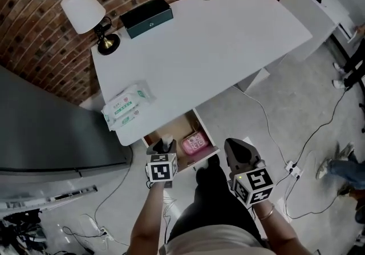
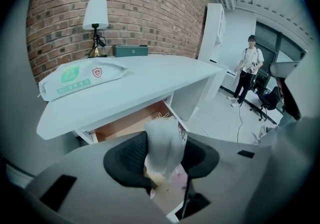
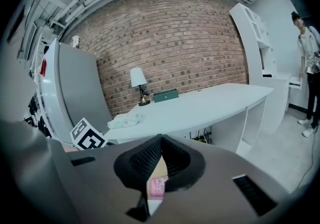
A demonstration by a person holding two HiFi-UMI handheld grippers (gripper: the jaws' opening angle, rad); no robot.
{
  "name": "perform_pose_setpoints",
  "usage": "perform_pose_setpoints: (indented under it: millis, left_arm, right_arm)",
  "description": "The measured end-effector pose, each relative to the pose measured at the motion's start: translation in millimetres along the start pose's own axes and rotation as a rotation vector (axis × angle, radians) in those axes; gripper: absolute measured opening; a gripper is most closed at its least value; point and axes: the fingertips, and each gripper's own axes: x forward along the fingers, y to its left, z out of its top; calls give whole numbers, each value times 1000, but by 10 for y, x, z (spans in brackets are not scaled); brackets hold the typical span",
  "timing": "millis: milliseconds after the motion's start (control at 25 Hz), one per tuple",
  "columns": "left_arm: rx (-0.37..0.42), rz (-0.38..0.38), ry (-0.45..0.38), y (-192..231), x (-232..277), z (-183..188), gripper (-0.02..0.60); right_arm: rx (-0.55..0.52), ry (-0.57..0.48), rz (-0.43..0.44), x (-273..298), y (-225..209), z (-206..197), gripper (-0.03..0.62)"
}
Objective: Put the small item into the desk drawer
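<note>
The desk drawer stands open under the front edge of the white desk, its wooden floor showing. A pink pack lies inside it. My left gripper hovers over the drawer's front left part. It is shut on a small translucent plastic-wrapped item, which stands upright between the black pads. To the right of the drawer, over the floor, my right gripper has its pads pressed together with nothing between them. The pink pack shows through the gap below them.
Two tissue packs lie at the desk's left front edge. A lamp and a dark green box stand at the back. A grey cabinet is on the left. Cables and a power strip lie on the floor. A person stands far off.
</note>
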Motion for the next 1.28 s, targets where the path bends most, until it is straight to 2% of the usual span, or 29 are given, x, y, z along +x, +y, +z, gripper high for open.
perform_pose_setpoints:
  millis: [440, 880, 1280]
  left_arm:
    - [191, -33, 148, -141, 820, -124, 186]
    - [413, -37, 317, -262, 1604, -407, 186]
    - [669, -43, 479, -285, 2183, -727, 186]
  right_arm:
    - [64, 26, -70, 113, -427, -203, 8]
    - [128, 57, -147, 67, -889, -537, 8]
    - [185, 91, -201, 83, -1201, -806, 8]
